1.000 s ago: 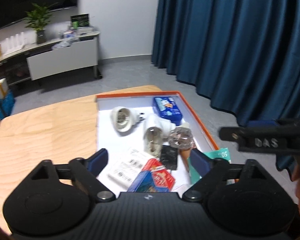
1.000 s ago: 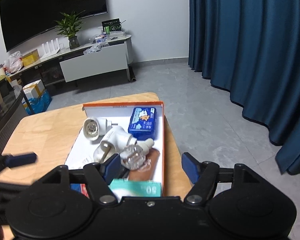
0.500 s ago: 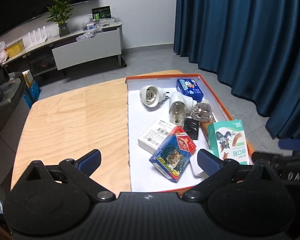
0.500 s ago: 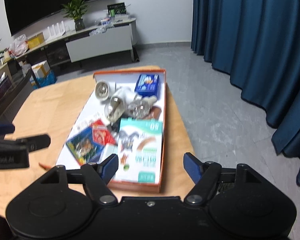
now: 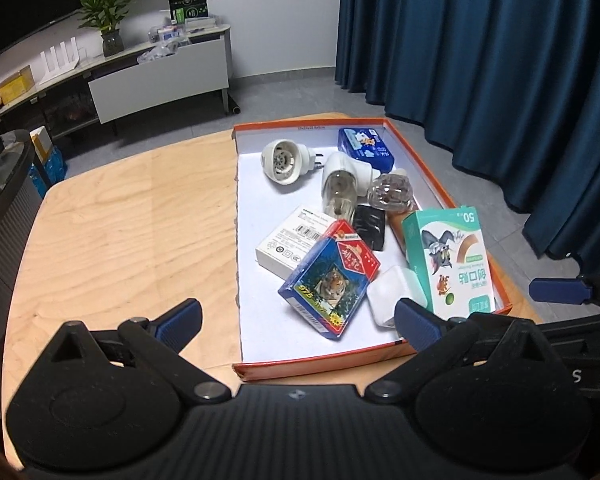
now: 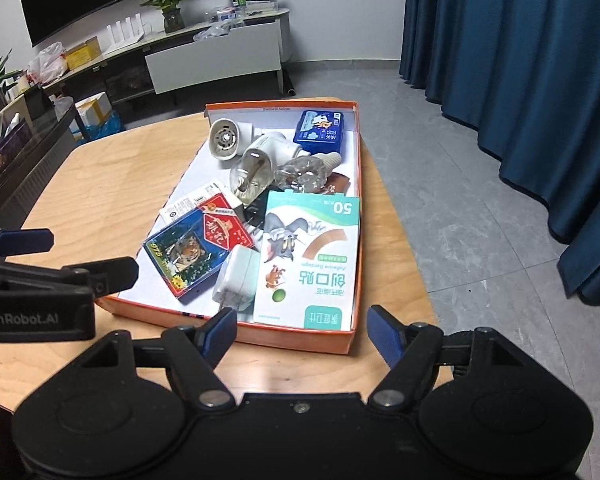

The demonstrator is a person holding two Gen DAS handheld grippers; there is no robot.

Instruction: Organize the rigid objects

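My left gripper (image 5: 296,316) is wide open and holds nothing. It hangs over the near edge of the orange box (image 5: 320,364) on the wooden table (image 5: 120,220). All the hard things lie in the box in a messy heap: the card pack (image 5: 330,280), the white charger (image 5: 392,294), the green plaster box (image 5: 448,260). My right gripper (image 6: 302,334) is wide open too, and empty. Nothing sits out on the table, so maybe gathering is over, or sorting is yet to come.
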